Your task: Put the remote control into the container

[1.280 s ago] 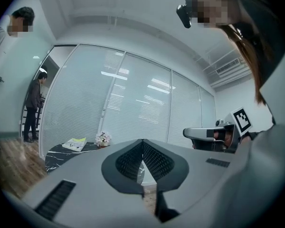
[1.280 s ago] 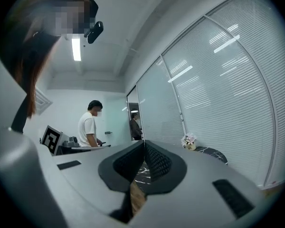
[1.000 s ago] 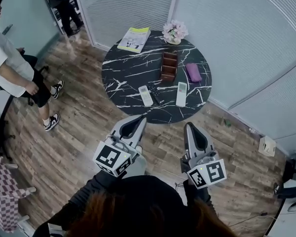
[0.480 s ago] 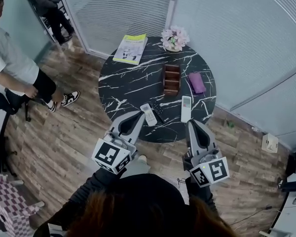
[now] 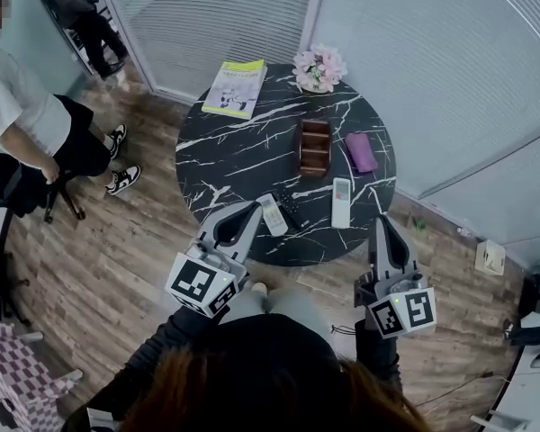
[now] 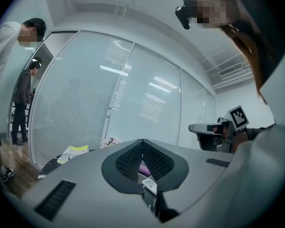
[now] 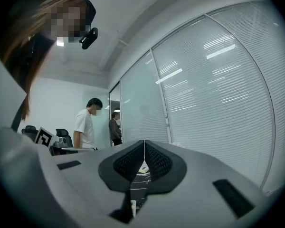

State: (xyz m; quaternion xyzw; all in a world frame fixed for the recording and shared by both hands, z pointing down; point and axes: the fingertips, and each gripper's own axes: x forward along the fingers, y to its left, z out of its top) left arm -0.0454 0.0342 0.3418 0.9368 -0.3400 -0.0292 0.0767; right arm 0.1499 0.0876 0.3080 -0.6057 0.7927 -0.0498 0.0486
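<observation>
Remote control (image 5: 272, 214) lies on the container's (image 5: 314, 147) near side, just beside the left gripper (image 5: 252, 211); left gripper and right gripper (image 5: 380, 223) are both closed, empty.

I can read no words anywhere; the print on the yellow booklet (image 5: 235, 88) is too small.

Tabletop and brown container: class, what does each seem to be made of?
Tabletop: black with white veins, so marble or a marble-look laminate, with a smooth finish. Container: reddish-brown and divided into compartments, probably wood, perhaps leather; too small to settle.
</observation>
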